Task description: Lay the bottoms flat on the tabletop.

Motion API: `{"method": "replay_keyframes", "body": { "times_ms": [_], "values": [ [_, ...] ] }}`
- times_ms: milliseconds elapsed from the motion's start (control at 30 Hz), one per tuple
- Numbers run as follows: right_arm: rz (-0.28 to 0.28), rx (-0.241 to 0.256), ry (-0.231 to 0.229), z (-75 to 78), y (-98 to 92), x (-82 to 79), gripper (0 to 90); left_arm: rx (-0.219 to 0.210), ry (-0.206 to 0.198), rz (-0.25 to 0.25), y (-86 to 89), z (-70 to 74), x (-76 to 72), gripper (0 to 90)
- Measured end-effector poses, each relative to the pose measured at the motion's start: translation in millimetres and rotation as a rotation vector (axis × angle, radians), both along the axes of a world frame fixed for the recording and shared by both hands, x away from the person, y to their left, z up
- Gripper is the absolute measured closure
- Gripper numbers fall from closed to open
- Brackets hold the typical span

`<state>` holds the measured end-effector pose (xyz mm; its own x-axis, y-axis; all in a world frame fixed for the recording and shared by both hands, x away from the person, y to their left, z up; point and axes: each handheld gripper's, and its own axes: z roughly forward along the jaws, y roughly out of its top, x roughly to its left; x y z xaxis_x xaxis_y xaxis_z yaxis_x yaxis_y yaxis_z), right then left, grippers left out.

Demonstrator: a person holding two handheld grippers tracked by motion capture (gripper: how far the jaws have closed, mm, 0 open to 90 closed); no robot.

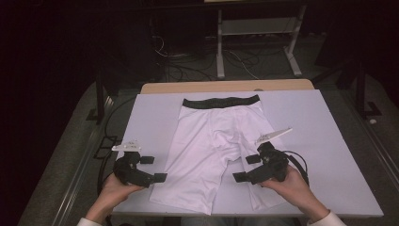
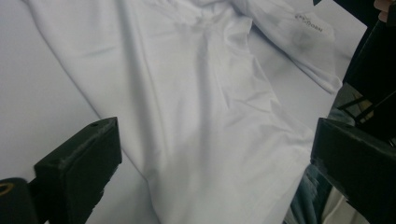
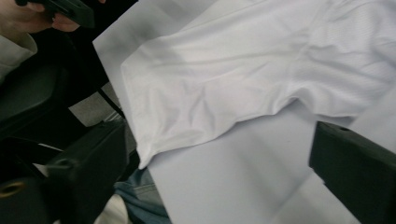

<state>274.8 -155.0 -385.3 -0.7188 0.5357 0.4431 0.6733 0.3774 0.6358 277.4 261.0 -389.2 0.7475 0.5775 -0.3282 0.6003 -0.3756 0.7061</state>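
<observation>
Both sets of fingers gape open, empty. The left gripper flanks the near leg hem; the right gripper hovers over the other. The white shorts run lengthwise away, waistband far across the tabletop.

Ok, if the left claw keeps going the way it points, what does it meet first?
Probably the near leg of the white shorts: the left claw, jaws open, points at it, though its height above the cloth is unclear.
</observation>
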Motion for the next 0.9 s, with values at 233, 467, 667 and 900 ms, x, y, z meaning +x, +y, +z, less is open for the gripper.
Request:
{"method": "replay_keyframes", "body": {
  "times_ms": [233, 467, 667, 900],
  "values": [
    [-0.034, -0.002, -0.032, 0.2, -17.7, 10.0, 0.2, -0.044, -0.036, -0.007, -12.0, -0.2, 9.6, 0.0],
    [-0.084, -0.017, -0.067, -2.9, -34.9, 13.9, 0.0, -0.039, -0.066, -0.015, -20.7, -1.1, 15.1, 0.0],
    [-0.128, -0.023, -0.085, -4.9, -50.7, 15.9, 0.0, -0.042, -0.091, -0.014, -27.4, -0.3, 19.9, 0.0],
    [-0.183, -0.026, -0.113, -8.4, -71.0, 14.5, 0.0, -0.068, -0.118, 0.0, -38.9, -2.2, 26.4, 0.0]
  ]
}}
